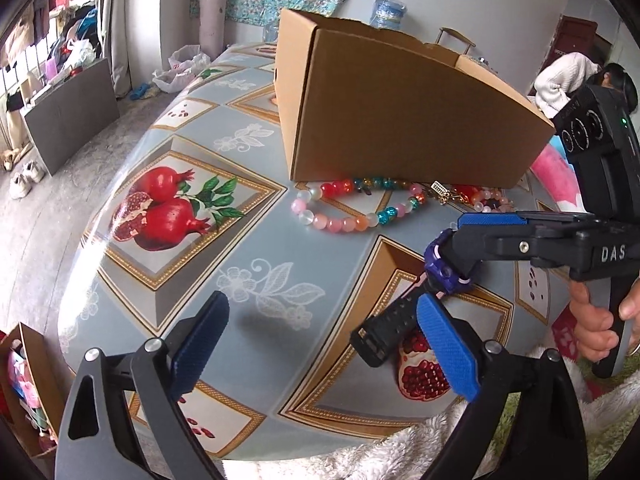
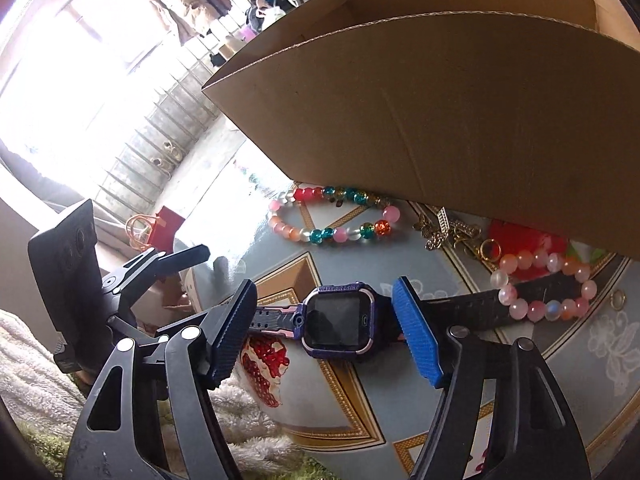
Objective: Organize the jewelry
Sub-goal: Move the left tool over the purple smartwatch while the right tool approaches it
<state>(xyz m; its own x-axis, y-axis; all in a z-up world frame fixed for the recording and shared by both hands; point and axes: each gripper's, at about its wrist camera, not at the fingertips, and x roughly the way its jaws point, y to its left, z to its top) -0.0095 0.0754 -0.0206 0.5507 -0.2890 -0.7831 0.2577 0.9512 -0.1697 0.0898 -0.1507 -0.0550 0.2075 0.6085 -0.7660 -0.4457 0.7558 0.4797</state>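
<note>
A purple watch [image 2: 340, 326] with a black strap lies on the patterned table. My right gripper [image 2: 326, 330] is open, its blue fingers on either side of the watch; it also shows in the left wrist view [image 1: 450, 264] around the watch [image 1: 442, 268]. My left gripper [image 1: 316, 344] is open and empty above the table, left of the watch. A multicoloured bead bracelet [image 1: 352, 204] [image 2: 332, 216] lies in front of the open cardboard box [image 1: 400, 108] [image 2: 460, 120]. A pink bead bracelet [image 2: 548, 286] and gold jewelry [image 2: 452, 234] lie right of it.
The table [image 1: 248, 240] has a glossy pomegranate-print cover. A white fluffy blanket [image 1: 400, 452] lies at its near edge. A person in white [image 1: 568, 76] sits beyond the box. A small cardboard box [image 1: 24, 380] stands on the floor at left.
</note>
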